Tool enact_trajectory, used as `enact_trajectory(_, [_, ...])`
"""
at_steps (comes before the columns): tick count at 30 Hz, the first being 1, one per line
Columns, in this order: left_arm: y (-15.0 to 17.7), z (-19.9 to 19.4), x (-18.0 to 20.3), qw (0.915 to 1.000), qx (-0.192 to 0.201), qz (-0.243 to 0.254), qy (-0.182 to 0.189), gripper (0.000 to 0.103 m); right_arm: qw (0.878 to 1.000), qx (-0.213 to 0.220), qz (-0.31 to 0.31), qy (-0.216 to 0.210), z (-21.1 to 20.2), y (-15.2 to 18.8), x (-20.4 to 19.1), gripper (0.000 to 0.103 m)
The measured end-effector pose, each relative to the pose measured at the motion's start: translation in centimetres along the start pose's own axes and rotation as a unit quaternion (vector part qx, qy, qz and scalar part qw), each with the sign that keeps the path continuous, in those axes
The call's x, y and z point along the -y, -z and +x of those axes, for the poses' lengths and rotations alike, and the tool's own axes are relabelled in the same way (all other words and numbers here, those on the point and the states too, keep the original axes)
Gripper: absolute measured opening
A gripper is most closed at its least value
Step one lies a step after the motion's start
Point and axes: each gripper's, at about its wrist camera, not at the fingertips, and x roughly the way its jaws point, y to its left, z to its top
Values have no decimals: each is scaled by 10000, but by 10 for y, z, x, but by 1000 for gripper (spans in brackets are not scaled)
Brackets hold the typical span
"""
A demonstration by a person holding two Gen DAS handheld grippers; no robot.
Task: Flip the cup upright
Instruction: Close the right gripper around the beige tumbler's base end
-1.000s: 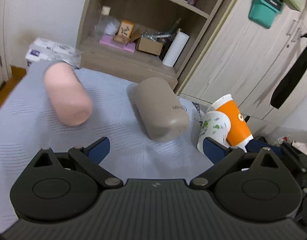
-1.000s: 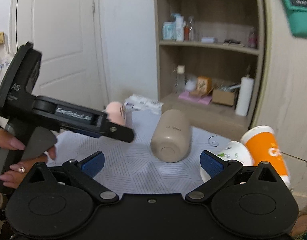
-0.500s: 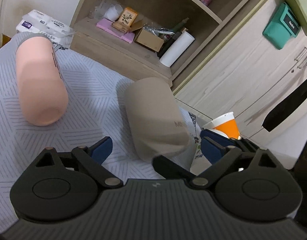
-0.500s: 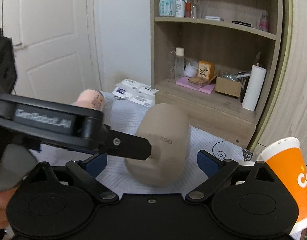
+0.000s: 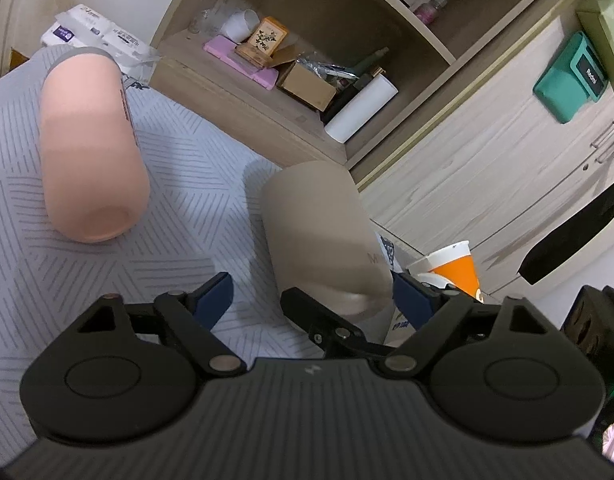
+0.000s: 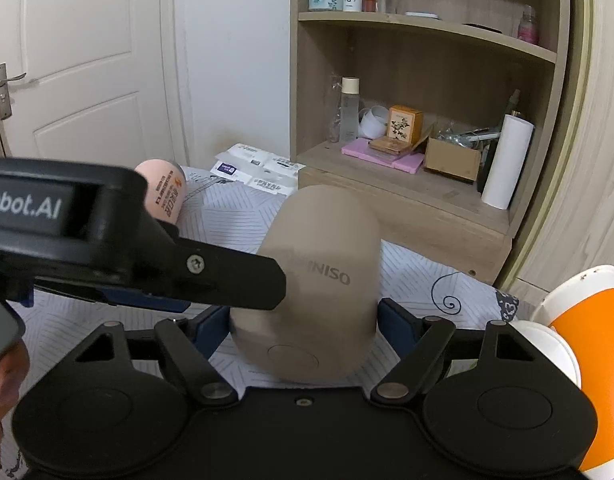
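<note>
A beige MINISO cup (image 6: 319, 280) lies on its side on the patterned cloth, base toward me. It also shows in the left wrist view (image 5: 323, 236). My right gripper (image 6: 303, 318) is open, with its blue pads on either side of the cup's base end. My left gripper (image 5: 311, 296) is open and hovers just above and left of the cup; one of its fingers (image 6: 227, 276) crosses the right wrist view. A pink cup (image 5: 91, 148) lies on its side to the left.
An orange and white paper cup (image 6: 587, 320) lies stacked with another at the table's right edge. A wooden shelf unit (image 6: 419, 128) with bottles, boxes and a paper roll stands behind the table. A wardrobe is at right, a white door at left.
Both grippers have moved forward and closer to the beige cup. The right gripper's pads now flank its base. The left gripper has swung in over the cup's left side.
</note>
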Motion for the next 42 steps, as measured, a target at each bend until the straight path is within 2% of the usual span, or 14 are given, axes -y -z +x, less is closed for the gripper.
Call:
enact_trajectory(13, [6, -19, -8, 9992, -25, -258, 317, 82, 9982, -329, 393, -297, -24, 11, -15, 83])
enact_trajectory(23, [36, -43, -29, 9963, -217, -607, 564, 82, 9924, -690, 650, -780, -51, 29, -35, 83])
enact_trajectory(27, [37, -53, -31, 9957, -334, -616, 600, 79, 9886, -868, 810, -924, -59, 31, -38, 83])
enact_trajectory(31, [42, -58, -29, 9964, -503, -500, 459, 78, 9851, -1063, 939, -970, -66, 35, -42, 83])
enact_trajectory(36, [46, -57, -30, 9942, -705, -577, 566, 77, 9746, -1360, 1218, -1297, -66, 40, -37, 83])
enact_trajectory(42, [50, -52, -33, 9913, -833, -735, 708, 75, 9695, -1515, 1205, -1501, -64, 36, -31, 84])
